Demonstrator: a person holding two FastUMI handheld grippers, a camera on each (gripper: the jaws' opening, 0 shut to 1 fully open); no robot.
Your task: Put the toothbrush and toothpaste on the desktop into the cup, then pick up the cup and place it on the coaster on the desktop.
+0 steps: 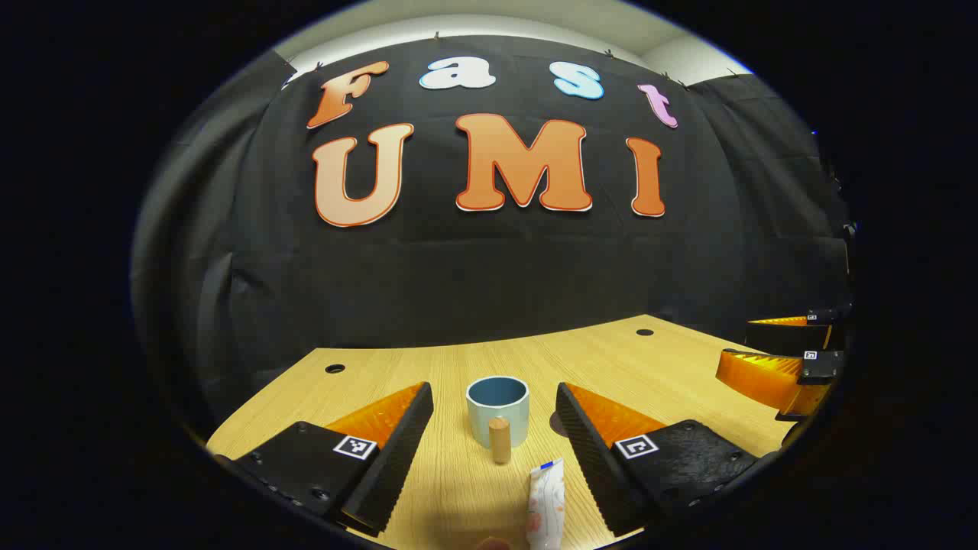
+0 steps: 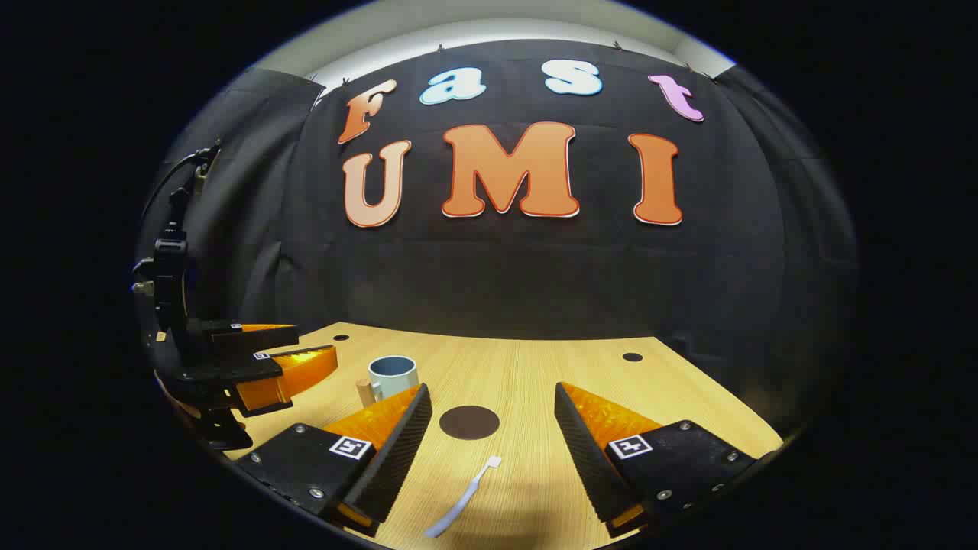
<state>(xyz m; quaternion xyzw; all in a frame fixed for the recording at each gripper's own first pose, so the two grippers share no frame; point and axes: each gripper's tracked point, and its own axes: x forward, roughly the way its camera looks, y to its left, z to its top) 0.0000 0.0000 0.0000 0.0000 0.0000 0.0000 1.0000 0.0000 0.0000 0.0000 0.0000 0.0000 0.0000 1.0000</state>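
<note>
My left claw is wide open and empty, with the toothpaste lying lengthwise just below its fingertips, nearer the right finger, while the cup stands straight ahead beyond it.

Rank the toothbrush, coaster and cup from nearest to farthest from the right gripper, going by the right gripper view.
1. Toothbrush: lying between the right gripper's open fingers.
2. Coaster: just ahead, centre.
3. Cup: farthest, ahead to the left, beside the left gripper.
</note>
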